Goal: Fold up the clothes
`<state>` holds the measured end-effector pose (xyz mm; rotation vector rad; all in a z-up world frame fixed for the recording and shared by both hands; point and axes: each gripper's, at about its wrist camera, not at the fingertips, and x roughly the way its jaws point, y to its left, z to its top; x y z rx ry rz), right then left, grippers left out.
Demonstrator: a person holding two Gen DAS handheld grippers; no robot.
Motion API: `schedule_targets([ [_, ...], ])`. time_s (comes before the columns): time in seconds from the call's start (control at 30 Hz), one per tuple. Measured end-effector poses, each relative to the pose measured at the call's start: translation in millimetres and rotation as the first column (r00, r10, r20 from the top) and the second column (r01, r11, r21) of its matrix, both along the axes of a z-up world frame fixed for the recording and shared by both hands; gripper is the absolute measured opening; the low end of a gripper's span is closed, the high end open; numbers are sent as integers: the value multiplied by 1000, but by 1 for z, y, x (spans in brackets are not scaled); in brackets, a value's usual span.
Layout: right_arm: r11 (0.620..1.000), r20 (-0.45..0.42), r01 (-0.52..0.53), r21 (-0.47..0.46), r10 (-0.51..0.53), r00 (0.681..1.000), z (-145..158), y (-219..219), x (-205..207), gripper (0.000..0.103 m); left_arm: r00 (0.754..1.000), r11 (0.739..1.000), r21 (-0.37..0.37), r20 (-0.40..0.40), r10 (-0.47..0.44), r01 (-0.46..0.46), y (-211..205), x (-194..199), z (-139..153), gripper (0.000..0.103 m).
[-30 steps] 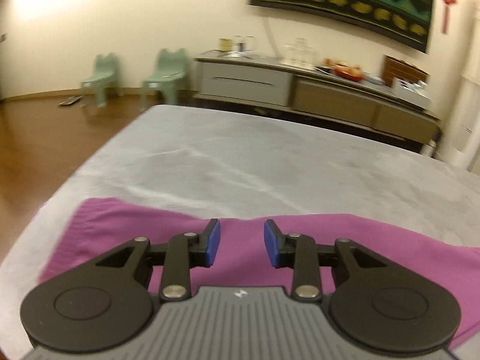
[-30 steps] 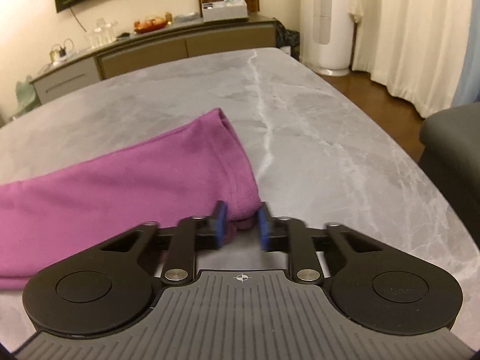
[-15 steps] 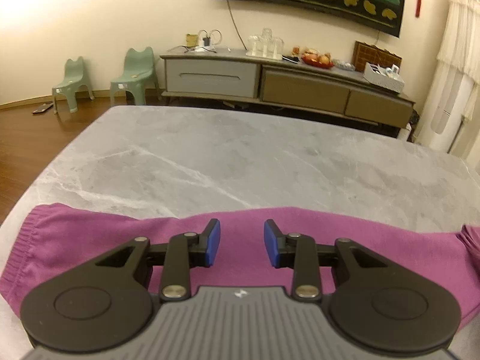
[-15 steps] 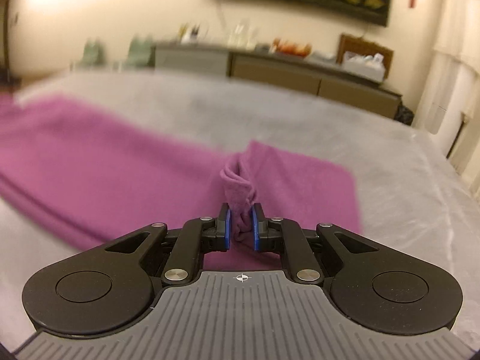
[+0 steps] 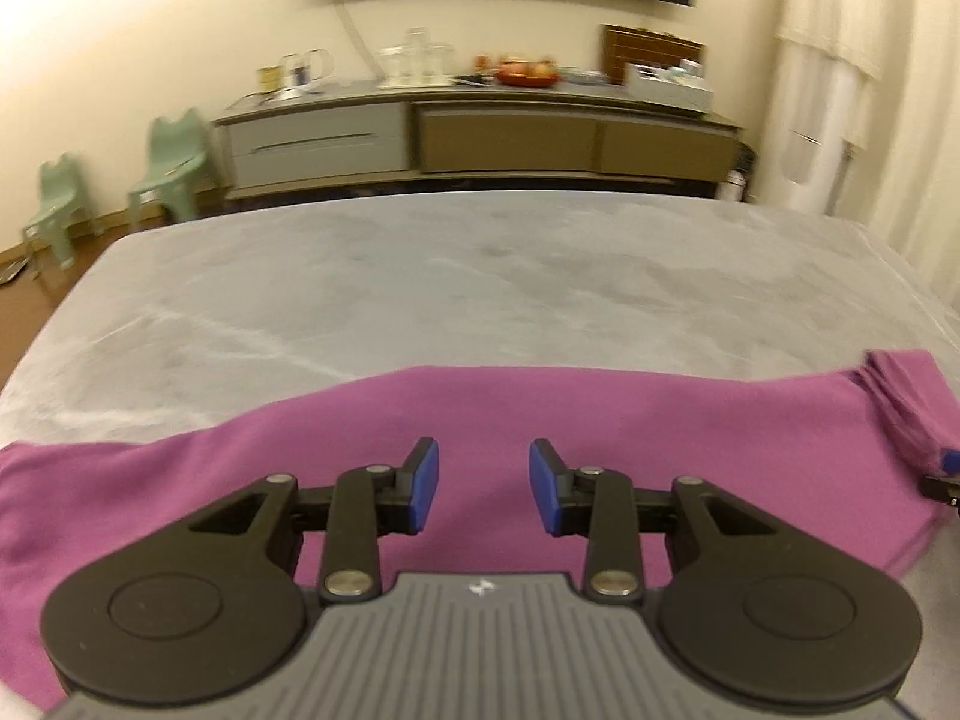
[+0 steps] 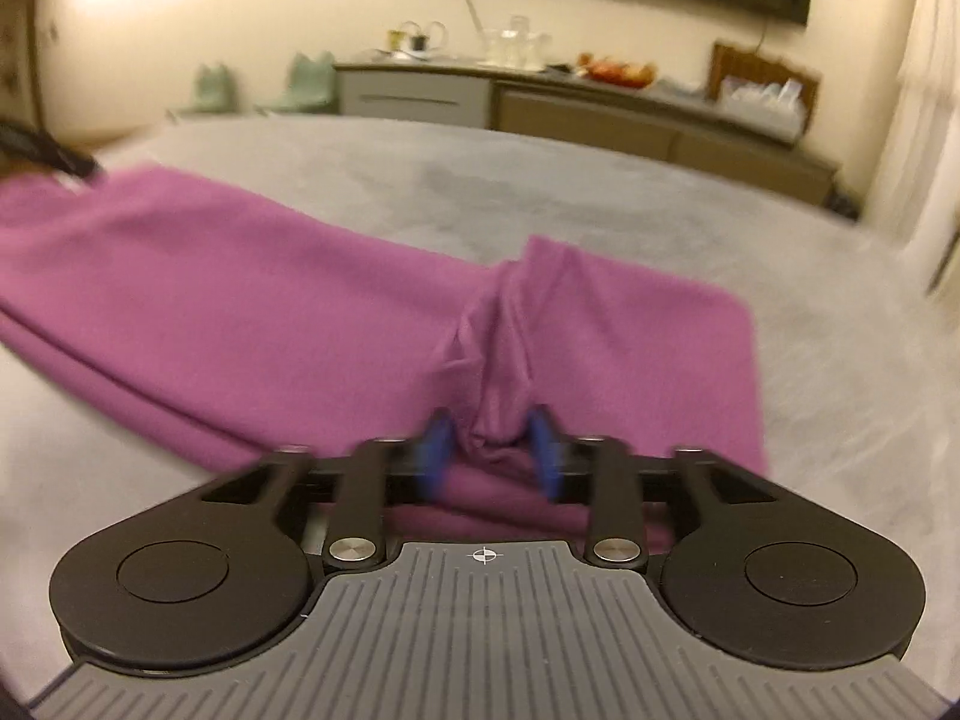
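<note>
A purple garment point(image 5: 660, 420) lies stretched across the near side of the grey marble table point(image 5: 420, 276). My left gripper point(image 5: 483, 486) hovers open over the cloth's middle with nothing between its blue pads. In the right wrist view the garment point(image 6: 240, 276) runs off to the left, and its end is folded back with a bunched ridge point(image 6: 498, 348). My right gripper point(image 6: 489, 450) stands at that ridge, its jaws spread apart with the bunch loose between them. The right gripper's tip point(image 5: 945, 468) shows at the cloth's right end. The left gripper point(image 6: 48, 150) shows at far left.
A long sideboard point(image 5: 480, 126) with glassware and a fruit bowl stands against the far wall. Two small green chairs point(image 5: 174, 162) sit on the wooden floor at left, and a white curtain point(image 5: 840, 90) hangs at right. Bare tabletop point(image 6: 540, 192) lies beyond the garment.
My right gripper carried the cloth's end leftward, folding it back, and its jaws have now spread from shut on the bunch. The left gripper stayed open while its view swung right.
</note>
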<state>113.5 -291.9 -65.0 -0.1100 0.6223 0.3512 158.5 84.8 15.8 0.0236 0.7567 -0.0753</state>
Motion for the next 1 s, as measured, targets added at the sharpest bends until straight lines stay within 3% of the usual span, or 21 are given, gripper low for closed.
schedule_targets([
  [0.03, 996, 8, -5, 85, 5, 1000, 7, -10, -4, 54, 1000, 1000, -4, 5, -23, 23, -11, 1, 0, 34],
  [0.1, 968, 24, -18, 251, 12, 1000, 22, -29, -12, 53, 997, 996, -29, 15, -81, 82, -39, 1, 0, 35],
  [0.13, 958, 47, 19, 288, -34, 998, 28, -39, -14, 52, 994, 993, -43, 22, -112, 112, -53, 2, 0, 36],
  [0.2, 960, 34, 114, 255, -127, 991, 24, -49, -5, 50, 986, 984, -72, 32, -164, 166, -82, 4, 0, 36],
  [0.27, 969, -45, 136, 205, -130, 990, 5, -48, 13, 42, 979, 973, -105, 35, -201, 203, -112, 7, 0, 36],
  [0.3, 983, -93, 113, 146, -100, 991, -8, -41, 21, 43, 974, 967, -117, 31, -224, 226, -128, 10, -1, 36],
  [0.33, 984, -86, 108, 142, -97, 992, -6, -41, 21, 44, 969, 961, -124, 26, -246, 247, -143, 11, -1, 38],
  [0.43, 985, -49, 101, 143, -95, 994, 3, -45, 18, 43, 956, 945, -156, -11, -293, 288, -182, 20, -10, 56],
  [0.53, 985, -12, 93, 144, -92, 996, 12, -49, 15, 61, 955, 935, -256, -100, -278, 245, -203, 41, -35, 56],
  [0.6, 979, 2, 133, 155, -135, 991, 20, -61, 14, 63, 951, 930, -308, -166, -260, 201, -211, 55, -57, 56],
  [0.73, 964, -30, 204, 170, -202, 979, 21, -82, 15, 66, 956, 918, -357, -161, -245, 175, -222, 70, -71, 58],
  [0.77, 962, -34, 212, 173, -209, 977, 21, -85, 13, 68, 955, 916, -362, -162, -248, 176, -224, 71, -72, 55],
  [0.83, 958, -39, 224, 177, -221, 975, 18, -92, 15, 73, 953, 912, -371, -166, -253, 177, -229, 75, -73, 11],
  [1.0, 947, -84, 257, 192, -244, 966, 13, -103, 4, 75, 970, 917, -368, -122, -211, 154, -229, 66, -67, 10],
])
